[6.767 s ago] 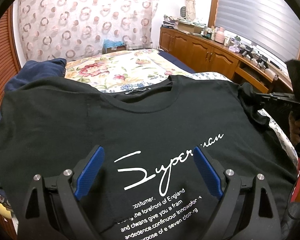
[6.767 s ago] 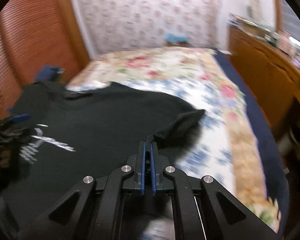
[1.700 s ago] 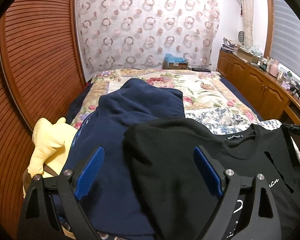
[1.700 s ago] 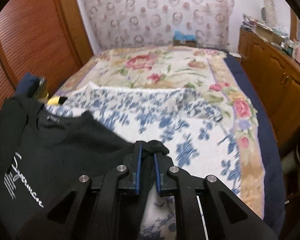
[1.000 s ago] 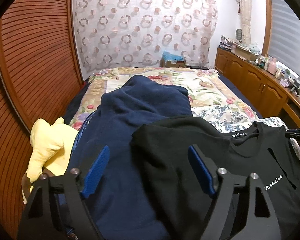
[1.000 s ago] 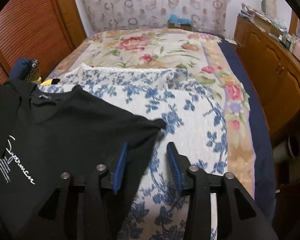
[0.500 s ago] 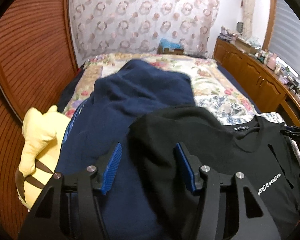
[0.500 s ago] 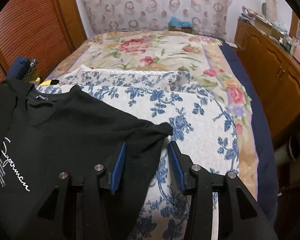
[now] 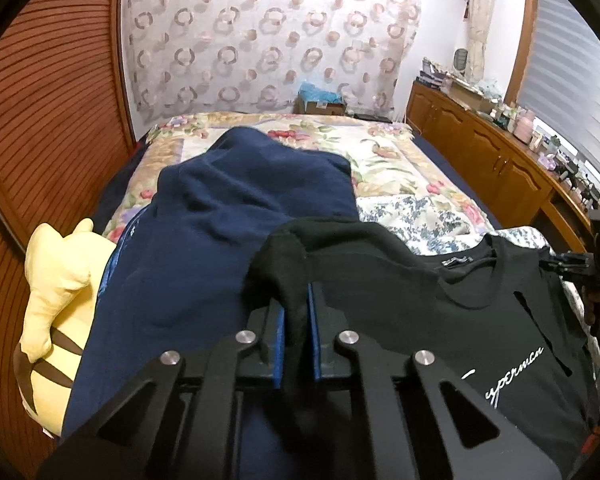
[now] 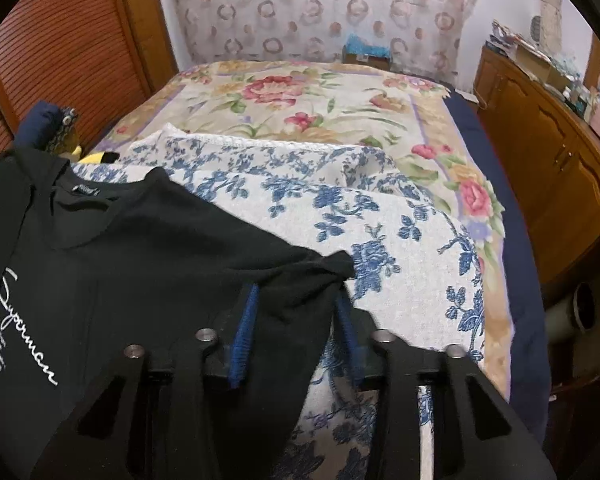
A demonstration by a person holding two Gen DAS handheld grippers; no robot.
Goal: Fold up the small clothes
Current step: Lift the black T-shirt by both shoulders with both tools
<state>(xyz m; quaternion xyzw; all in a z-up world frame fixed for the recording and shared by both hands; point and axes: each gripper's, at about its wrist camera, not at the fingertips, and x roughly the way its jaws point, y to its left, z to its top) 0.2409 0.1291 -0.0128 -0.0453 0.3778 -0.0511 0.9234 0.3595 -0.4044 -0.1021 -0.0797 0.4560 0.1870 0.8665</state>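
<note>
**Mia:** Sleeve first. Where is it, on the left side?

**Tom:** Pinched. The left gripper (image 9: pixel 296 308) has its blue pads (image 9: pixel 278 344) pressed together on a bunched fold of the black T-shirt (image 9: pixel 440 300), at the sleeve end, which lies on top of the navy sweatshirt (image 9: pixel 228 240).

**Mia:** And the shirt itself?

**Tom:** Spread face up over the blue-flowered blanket (image 10: pixel 400 240) at the near end of the bed. The neckline with its label points toward the curtained wall, and the white script print (image 9: pixel 516 372) shows near the right edge of the left wrist view.

**Mia:** The other side?

**Tom:** The right gripper (image 10: pixel 296 304) has its jaws spread. The shirt's other sleeve (image 10: pixel 300 280) lies between the two blue pads (image 10: pixel 242 340), but whether either pad touches the cloth I cannot tell.

**Mia:** What else is about?

**Tom:** A yellow plush toy (image 9: pixel 56 292) sits just beside the sweatshirt, against the slatted wooden wall. Under it all is the floral bedspread (image 10: pixel 300 96), and a wooden cabinet (image 9: pixel 488 160) with cluttered things on top runs along the window side.
</note>
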